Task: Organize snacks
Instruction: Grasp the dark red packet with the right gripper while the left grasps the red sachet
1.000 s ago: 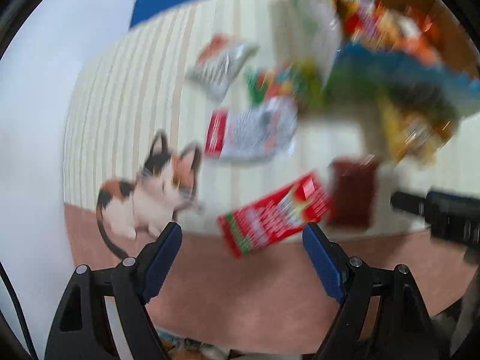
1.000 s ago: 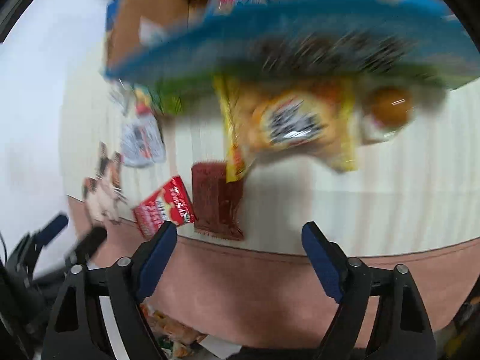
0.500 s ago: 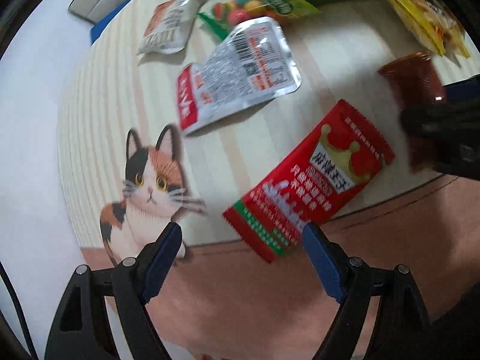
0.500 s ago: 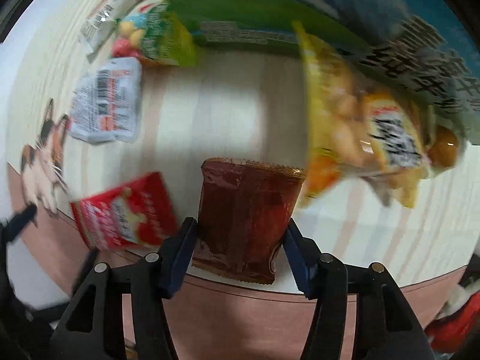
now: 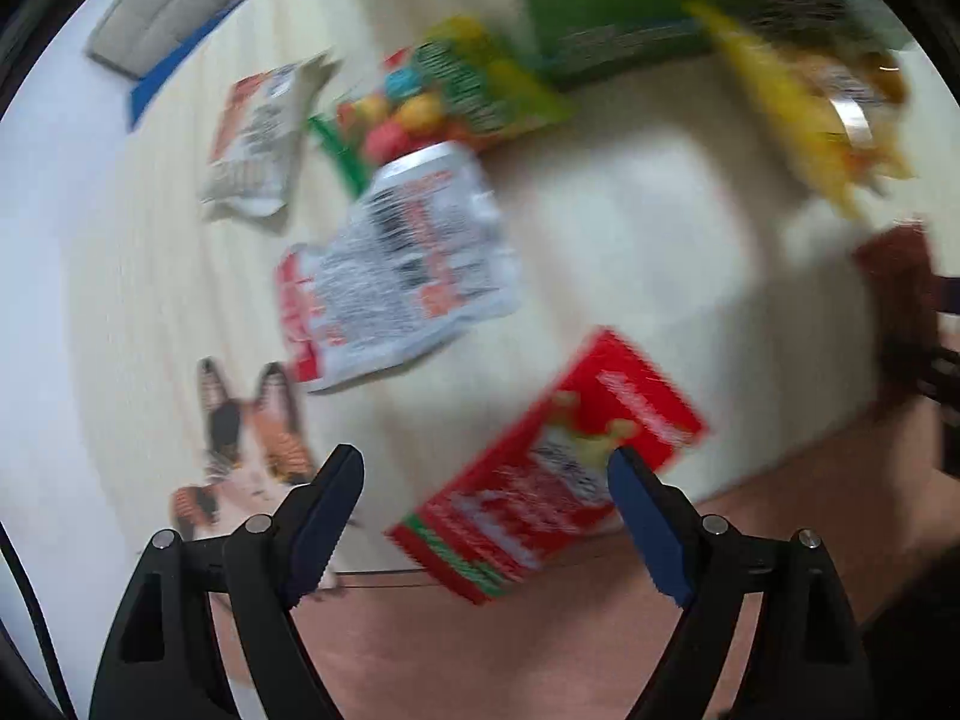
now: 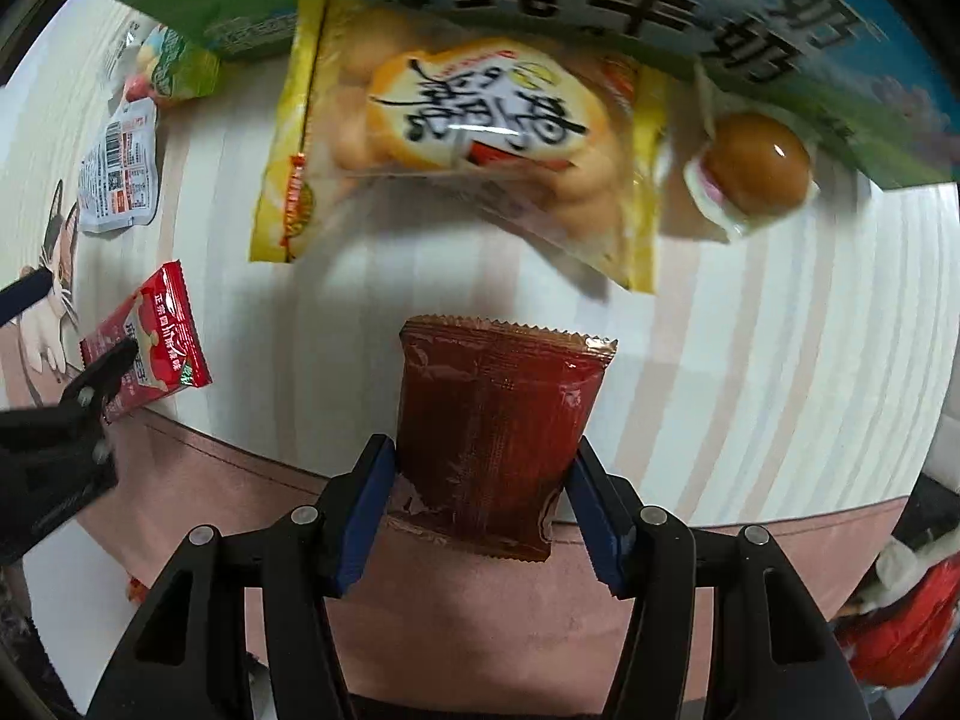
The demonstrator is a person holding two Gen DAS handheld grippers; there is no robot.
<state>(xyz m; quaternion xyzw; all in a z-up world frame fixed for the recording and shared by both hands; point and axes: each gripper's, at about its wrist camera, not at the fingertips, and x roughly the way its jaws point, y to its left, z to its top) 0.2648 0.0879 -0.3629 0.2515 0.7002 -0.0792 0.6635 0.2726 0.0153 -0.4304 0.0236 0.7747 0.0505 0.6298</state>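
While left gripper [image 5: 485,516] gapes, right gripper [image 6: 481,501] pinches brown packet [image 6: 499,427]

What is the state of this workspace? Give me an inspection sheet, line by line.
Surface: striped mat with a cat print.
Job's things: brown packet, red packet, yellow bag, silver pouch, candy bag, wrapped egg.
Clutter: milk carton at the far edge.
Grippers: right gripper shut on the brown packet; left gripper open above the red packet.
Cables: nothing seen.
Surroundings: white floor.
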